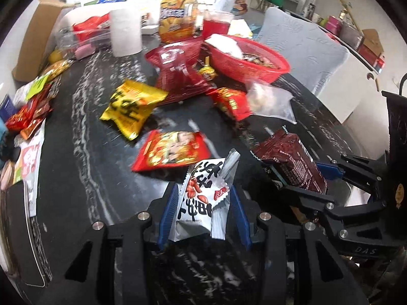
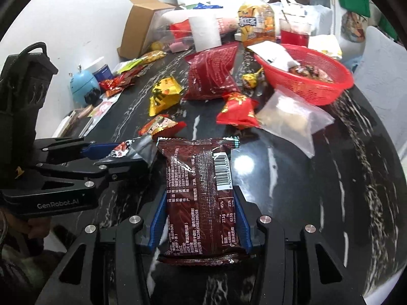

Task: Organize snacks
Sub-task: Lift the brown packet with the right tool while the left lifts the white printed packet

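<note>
My left gripper is shut on a white peanut packet and holds it above the black marble table. My right gripper is shut on a dark brown snack pack; it shows at the right of the left wrist view. The left gripper appears at the left of the right wrist view. A red basket with some snacks stands at the far right; it also shows in the right wrist view. Loose packets lie between: yellow, red-and-yellow, red.
A clear plastic bag lies before the basket. A large red bag, a paper roll, an orange snack bag, a red drink cup and a cardboard box stand at the back. More packets crowd the left edge.
</note>
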